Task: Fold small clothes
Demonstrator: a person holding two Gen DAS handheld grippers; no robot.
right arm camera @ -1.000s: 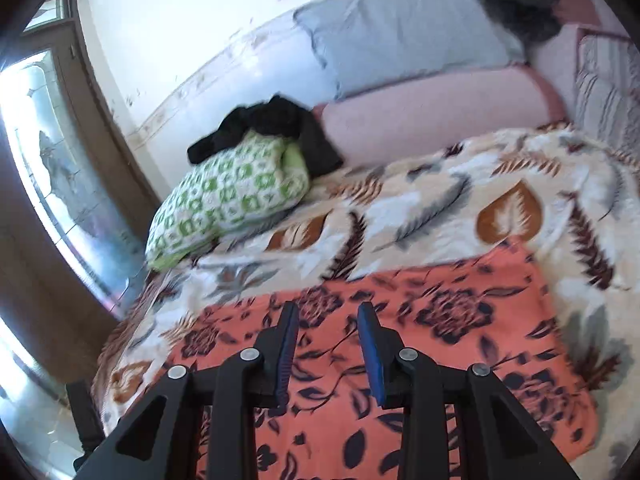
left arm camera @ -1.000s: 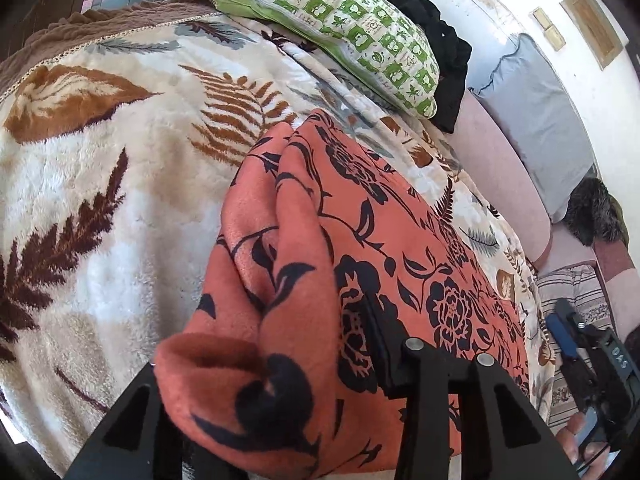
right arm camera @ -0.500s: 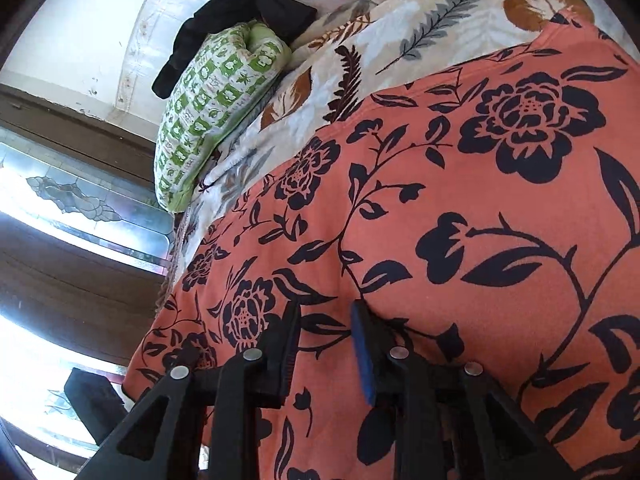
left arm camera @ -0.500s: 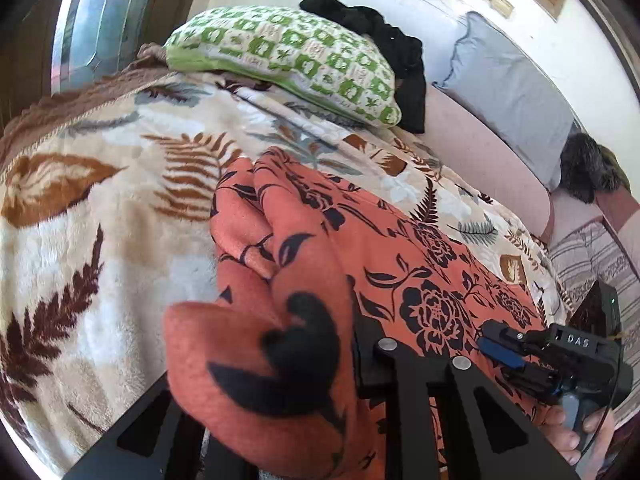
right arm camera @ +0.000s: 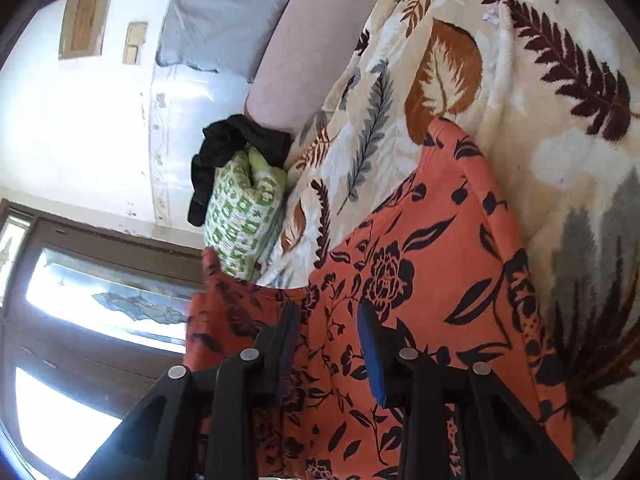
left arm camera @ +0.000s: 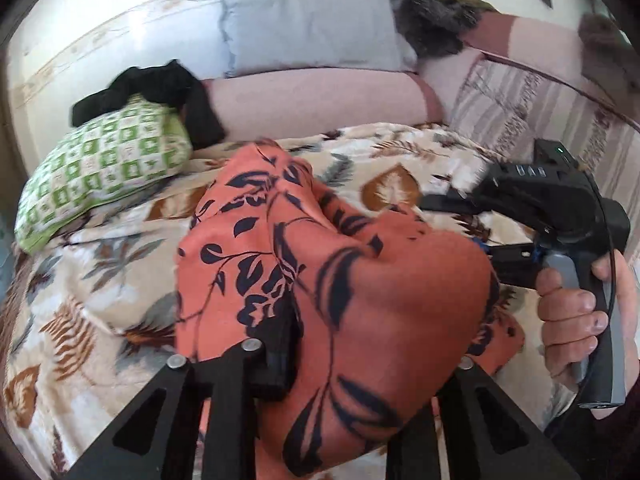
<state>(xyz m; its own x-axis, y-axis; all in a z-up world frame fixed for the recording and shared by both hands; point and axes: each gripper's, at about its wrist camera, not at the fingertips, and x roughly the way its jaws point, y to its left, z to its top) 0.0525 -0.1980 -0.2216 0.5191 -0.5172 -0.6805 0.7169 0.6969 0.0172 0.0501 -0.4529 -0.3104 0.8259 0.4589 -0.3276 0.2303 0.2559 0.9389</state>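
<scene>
An orange cloth with black flowers [left arm camera: 304,256] lies on the leaf-patterned blanket [left arm camera: 92,280]. My left gripper [left arm camera: 360,344] is shut on a bunched end of the cloth and holds it lifted, draped over the fingers. The right gripper shows in the left wrist view [left arm camera: 452,224] at the cloth's right side, held by a hand. In the right wrist view the right gripper [right arm camera: 328,320] is open, its blue-padded fingers [right arm camera: 370,344] over the flat part of the cloth [right arm camera: 424,264]; the raised fold hangs at its left.
A green-and-white pillow [left arm camera: 100,168] with a black garment [left arm camera: 160,88] on it lies at the bed's back left. A pink bolster [left arm camera: 320,100] and grey pillow [left arm camera: 308,28] line the wall. A striped cushion [left arm camera: 532,108] stands at the right. A window [right arm camera: 80,304] is beside the bed.
My left gripper has carried the held end of the cloth up and over toward the right gripper. The right gripper has tilted and stays open over the cloth.
</scene>
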